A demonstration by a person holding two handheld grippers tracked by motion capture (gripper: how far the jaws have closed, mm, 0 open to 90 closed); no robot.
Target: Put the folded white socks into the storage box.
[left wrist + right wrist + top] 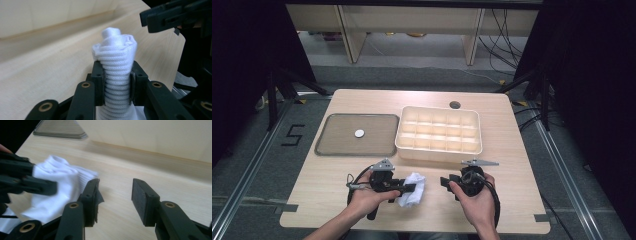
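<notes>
Fig.: L gripper (116, 82) jaws clamped on a bunched white sock (117, 62), held just above the table (362, 200) at its near edge. R gripper (115, 195) spread wide, empty, near the sock. Compartment box (439, 147) empty; tray (329, 145) w/ one small white disc (359, 133). Sock grasped; goal unstated, probably box placement left.

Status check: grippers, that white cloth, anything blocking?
Left gripper shut on white ribbed cloth. Right gripper open, empty, beside it. Nothing in the way.
</notes>
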